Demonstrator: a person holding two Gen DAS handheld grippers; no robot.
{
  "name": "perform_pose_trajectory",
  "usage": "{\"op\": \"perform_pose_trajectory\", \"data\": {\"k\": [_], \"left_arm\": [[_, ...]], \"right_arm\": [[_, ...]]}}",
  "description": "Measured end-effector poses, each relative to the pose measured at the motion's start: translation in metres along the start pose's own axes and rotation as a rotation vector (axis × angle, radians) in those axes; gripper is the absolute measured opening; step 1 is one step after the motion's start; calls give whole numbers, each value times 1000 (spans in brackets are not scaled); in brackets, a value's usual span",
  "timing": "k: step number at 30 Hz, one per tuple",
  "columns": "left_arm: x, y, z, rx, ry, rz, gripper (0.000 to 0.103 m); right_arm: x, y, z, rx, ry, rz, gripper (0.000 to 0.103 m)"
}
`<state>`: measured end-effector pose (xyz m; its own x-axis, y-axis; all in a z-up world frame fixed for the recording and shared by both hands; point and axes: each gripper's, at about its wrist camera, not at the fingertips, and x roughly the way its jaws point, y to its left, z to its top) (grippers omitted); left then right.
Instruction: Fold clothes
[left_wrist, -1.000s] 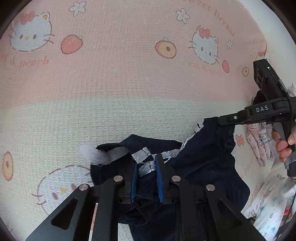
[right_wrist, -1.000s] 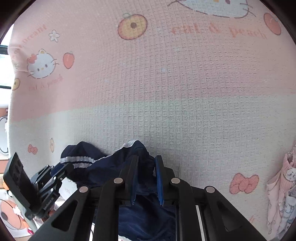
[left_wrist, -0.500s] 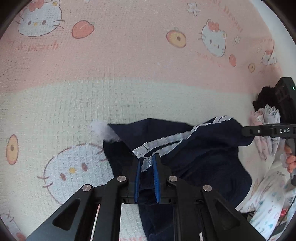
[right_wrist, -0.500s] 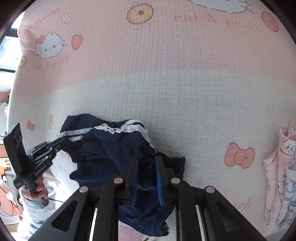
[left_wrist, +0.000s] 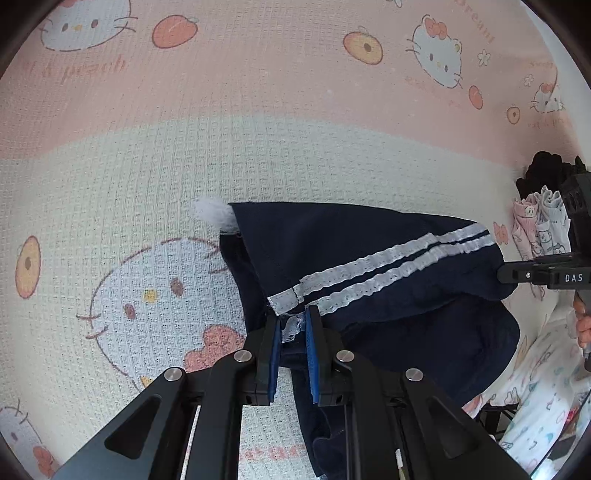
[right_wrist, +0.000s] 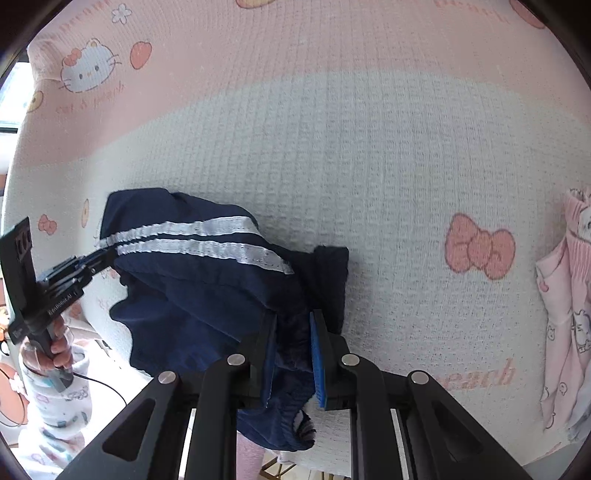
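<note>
Navy shorts (left_wrist: 369, 266) pinched between both grippers' fingers (left_wrist: 272, 354).

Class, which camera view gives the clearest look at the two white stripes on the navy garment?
The left wrist view: the white stripes run across mid-frame from its fingertips, sharp and unobstructed on the navy garment. The right wrist view shows them too, but off-centre.

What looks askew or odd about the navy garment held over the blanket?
The navy garment with two white stripes hangs bunched, not flat, between left gripper and right gripper. A white pocket lining pokes out at its corner, suggesting a pocket turned out. Nothing looks torn.
</note>
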<state>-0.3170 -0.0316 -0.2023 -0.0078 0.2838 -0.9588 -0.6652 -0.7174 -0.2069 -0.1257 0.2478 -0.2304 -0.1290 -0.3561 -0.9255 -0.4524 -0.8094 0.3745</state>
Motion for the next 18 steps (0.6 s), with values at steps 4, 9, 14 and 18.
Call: {"op": "perform_pose_trajectory", "data": {"k": [4, 9, 14, 18], "left_arm": [[5, 8, 1, -26, 22, -6, 11], [5, 9, 3, -5, 28, 42, 11], [2, 7, 1, -10, 11, 17, 11], [-2, 12, -2, -84, 5, -49, 15]], "right_arm": [[7, -3, -6, -3, 16, -4, 16], [10, -2, -10, -27, 9, -41, 16], [10, 5, -13, -60, 23, -44, 17], [-3, -1, -9, -7, -2, 20, 49]]}}
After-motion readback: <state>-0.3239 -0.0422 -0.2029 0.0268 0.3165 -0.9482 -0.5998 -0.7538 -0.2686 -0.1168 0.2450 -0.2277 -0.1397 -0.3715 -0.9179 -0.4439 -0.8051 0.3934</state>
